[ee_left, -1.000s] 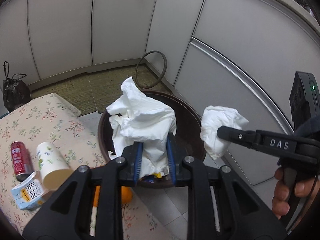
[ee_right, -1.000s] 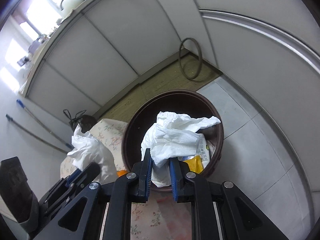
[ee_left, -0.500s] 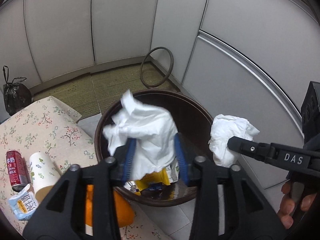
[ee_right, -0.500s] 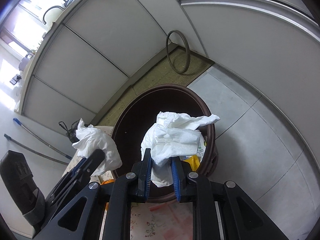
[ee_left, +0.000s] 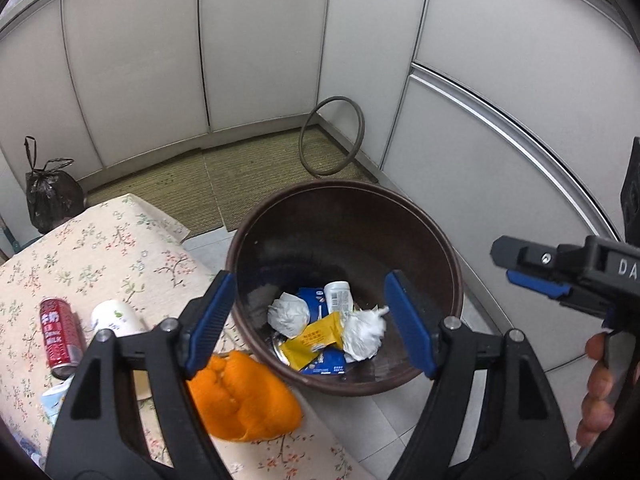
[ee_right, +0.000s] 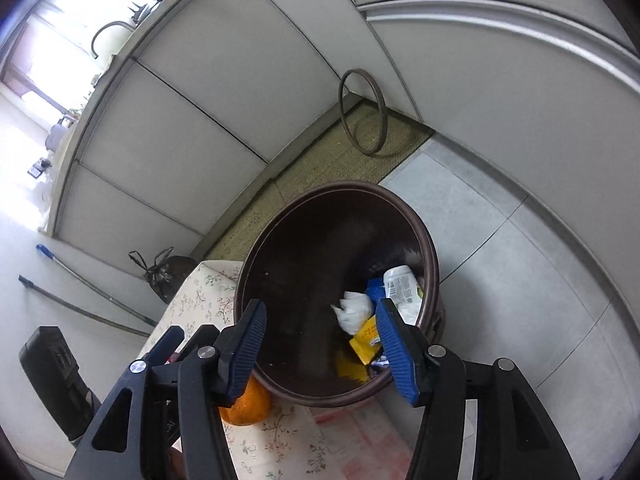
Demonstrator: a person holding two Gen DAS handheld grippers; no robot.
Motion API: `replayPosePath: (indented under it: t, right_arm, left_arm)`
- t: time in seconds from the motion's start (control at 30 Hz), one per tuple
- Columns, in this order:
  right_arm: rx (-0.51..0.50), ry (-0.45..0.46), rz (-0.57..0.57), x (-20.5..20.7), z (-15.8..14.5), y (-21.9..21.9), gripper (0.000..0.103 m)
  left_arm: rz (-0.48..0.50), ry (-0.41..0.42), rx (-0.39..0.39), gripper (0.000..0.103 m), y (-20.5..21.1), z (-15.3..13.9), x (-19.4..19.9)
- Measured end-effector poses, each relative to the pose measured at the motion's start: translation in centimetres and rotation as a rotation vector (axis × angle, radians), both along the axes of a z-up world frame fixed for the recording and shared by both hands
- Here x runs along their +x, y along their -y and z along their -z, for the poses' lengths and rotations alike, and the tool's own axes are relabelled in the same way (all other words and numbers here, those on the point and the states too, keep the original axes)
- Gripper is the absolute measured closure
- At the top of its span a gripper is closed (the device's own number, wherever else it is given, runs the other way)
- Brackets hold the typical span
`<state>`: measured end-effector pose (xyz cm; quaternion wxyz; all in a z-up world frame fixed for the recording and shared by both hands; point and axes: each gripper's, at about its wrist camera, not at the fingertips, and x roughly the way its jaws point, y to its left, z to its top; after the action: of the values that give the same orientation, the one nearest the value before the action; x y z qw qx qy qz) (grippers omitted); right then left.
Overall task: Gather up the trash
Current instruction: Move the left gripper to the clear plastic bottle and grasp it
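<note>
A dark brown round bin (ee_left: 448, 248) stands on the floor beside the table. Inside lie two crumpled white tissues (ee_left: 289, 315) (ee_left: 364, 332), a yellow wrapper (ee_left: 314, 339), a blue pack and a white bottle (ee_left: 338, 297). My left gripper (ee_left: 310, 316) is open and empty above the bin. My right gripper (ee_right: 320, 340) is open and empty over the bin (ee_right: 424, 236); it also shows at the right of the left wrist view (ee_left: 532, 268). An orange peel (ee_left: 244, 396), a red can (ee_left: 58, 330) and a white paper cup (ee_left: 116, 316) lie on the floral table (ee_left: 100, 248).
A black tied bag (ee_left: 48, 196) sits on the floor behind the table. A metal ring (ee_left: 332, 136) leans against the white cabinet doors. A woven mat (ee_left: 248, 176) covers the floor behind the bin. Two broom handles (ee_right: 88, 296) lean at the left.
Both grippers opened and let go of their white tissues, which dropped into the bin. Both grippers now sit closer over the bin.
</note>
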<state>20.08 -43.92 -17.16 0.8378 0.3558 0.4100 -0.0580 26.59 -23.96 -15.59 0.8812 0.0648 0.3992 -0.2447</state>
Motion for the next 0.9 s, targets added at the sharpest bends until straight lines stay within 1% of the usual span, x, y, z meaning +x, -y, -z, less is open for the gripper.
replayPosePath:
  t: [0.13,0.2,0.37,0.53,0.67,0.77,0.9]
  right_arm:
    - [-0.039,0.0,-0.015,-0.5,-1.2,-0.4,0.041]
    - [-0.064,-0.017,-0.023,-0.7,-1.8,-0.8,0.039]
    - [-0.124,-0.052,-0.06,-1.3,-3.5,-2.3,0.038]
    - [-0.235,-0.064,-0.123,-2.1,-5.6,-5.2,0.036]
    - [-0.309,-0.057,-0.186,-3.1,-7.0,-8.1,0.031]
    - [-0.327,-0.053,-0.219,-3.8,-7.6,-9.8,0.029]
    - [-0.355,-0.042,-0.249,-4.6,-8.3,-12.2,0.025]
  left_arm:
    - [-0.014,-0.004,-0.007,0.023,-1.6,-0.7,-0.8]
    - [-0.012,-0.004,-0.014,0.021,-2.6,-1.1,-1.6]
    - [-0.003,0.014,-0.005,0.018,-5.2,-2.2,-3.5]
    - [-0.004,0.013,-0.007,0.017,-8.3,-3.4,-5.5]
    - [-0.012,0.016,-0.004,0.014,-11.3,-4.4,-7.0]
    - [-0.031,0.001,0.01,0.008,-13.7,-4.7,-8.2]
    - [-0.07,-0.03,0.017,0.008,-17.6,-4.8,-9.3]
